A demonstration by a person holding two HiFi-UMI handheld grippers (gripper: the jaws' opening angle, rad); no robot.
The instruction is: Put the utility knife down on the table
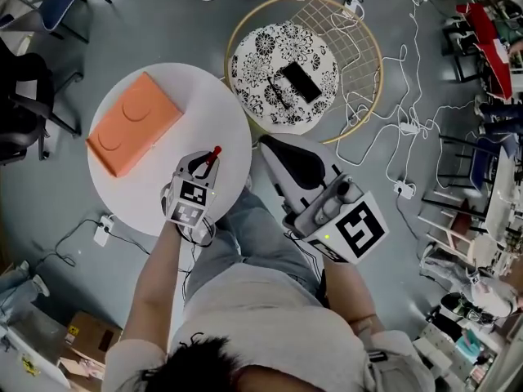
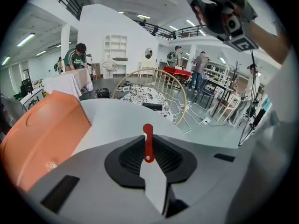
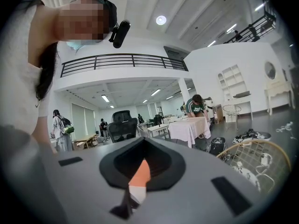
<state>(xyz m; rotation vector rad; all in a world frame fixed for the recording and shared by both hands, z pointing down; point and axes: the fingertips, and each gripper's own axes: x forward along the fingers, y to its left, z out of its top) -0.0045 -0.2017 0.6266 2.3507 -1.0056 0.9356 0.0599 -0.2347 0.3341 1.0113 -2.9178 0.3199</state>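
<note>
- The left gripper [image 1: 208, 163] sits over the round white surface [image 1: 204, 96], on the person's side of the orange box [image 1: 135, 123] and clear of it.
- Left tongs: clenched on the utility knife [image 2: 148, 143]. The left gripper view shows a slim red strip with a small rivet standing out of the seam between the jaws, and a pale grey piece below it.
- From the head view the knife's red end projects past the tongs and points away from the person. It passes to the side of the orange box without touching it.
- The knife is carried in the tongs and does not lie on the surface.
- The orange box lies flat on the surface, with two shallow round marks in its top face.
- The right gripper [image 1: 286, 155] is held off the surface, on the far side of the left gripper from the orange box, over the person's lap and the grey floor [image 1: 163, 23].
- Right tongs: drawn together. A small orange and white sliver shows at the seam in the right gripper view; what it is cannot be told.
- Beyond the orange box, off the surface, a black-and-white patterned round stool [image 1: 270, 51] stands inside a wire hoop [image 1: 377, 55]. A black phone [image 1: 301, 82] lies on the stool.
</note>
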